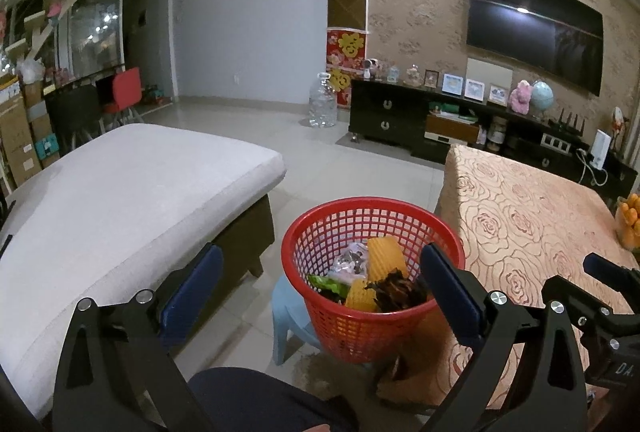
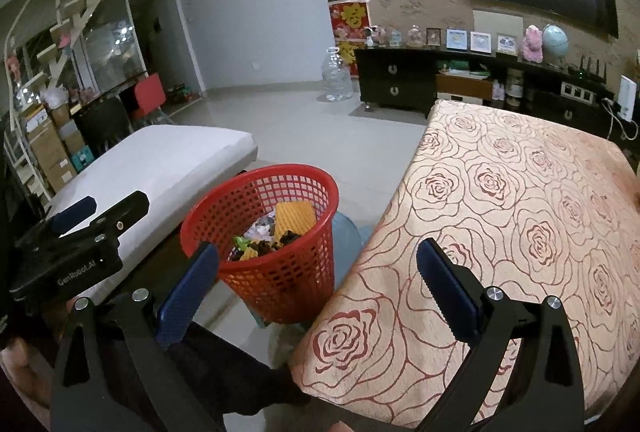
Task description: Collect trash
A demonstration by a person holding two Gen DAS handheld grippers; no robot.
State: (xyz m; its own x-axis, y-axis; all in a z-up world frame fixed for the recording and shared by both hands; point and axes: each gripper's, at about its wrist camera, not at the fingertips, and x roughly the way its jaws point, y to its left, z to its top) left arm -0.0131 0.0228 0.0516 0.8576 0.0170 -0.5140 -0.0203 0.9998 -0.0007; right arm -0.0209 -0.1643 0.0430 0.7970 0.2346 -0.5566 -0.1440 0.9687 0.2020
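Beside rose-patterned cloth counter (image 2: 500, 200), red plastic mesh basket (image 1: 372, 328) holds trash; left gripper (image 1: 320, 292), right gripper (image 2: 316, 284) fingers apart, empty.

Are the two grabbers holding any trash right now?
No. The left gripper and right gripper are both open and empty; the trash lies in the red basket.

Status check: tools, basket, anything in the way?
Left tool open, empty. Right tool open, empty. Red basket holds trash, sits on blue stool. Nothing in the way.
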